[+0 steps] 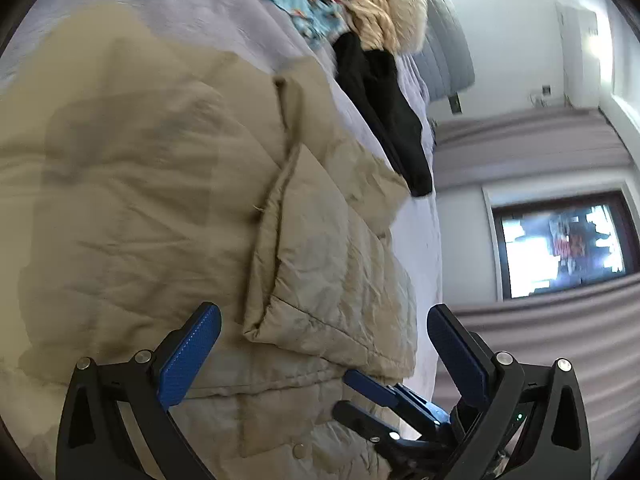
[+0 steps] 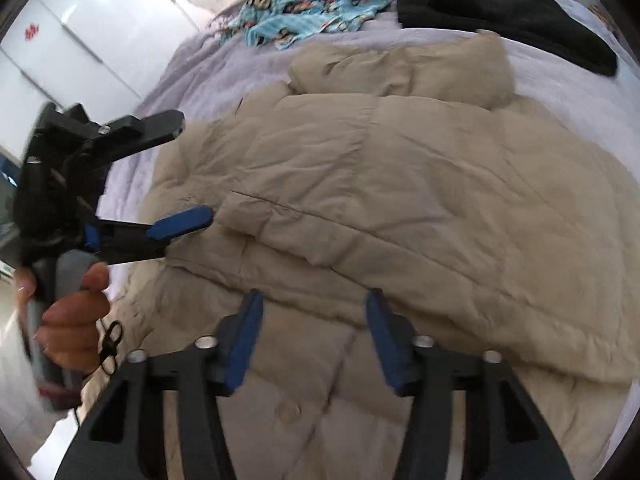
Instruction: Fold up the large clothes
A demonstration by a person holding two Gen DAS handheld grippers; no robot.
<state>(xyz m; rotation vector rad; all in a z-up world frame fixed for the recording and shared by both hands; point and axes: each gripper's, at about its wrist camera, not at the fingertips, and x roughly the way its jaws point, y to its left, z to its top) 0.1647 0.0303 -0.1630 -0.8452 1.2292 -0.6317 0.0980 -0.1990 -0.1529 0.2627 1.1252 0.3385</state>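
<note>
Here both tools, left [image 1: 324, 336] and right [image 2: 314, 320], hover released above the beige padded coat [image 2: 360, 184].

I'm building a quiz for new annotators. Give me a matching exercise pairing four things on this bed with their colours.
Things:
1. puffer jacket
2. patterned cloth
3. folded garment
4. bedsheet

Colours:
A. black
B. pale lilac
C. beige
D. light blue with a print

Pairs: 1-C, 2-D, 3-A, 4-B
</note>
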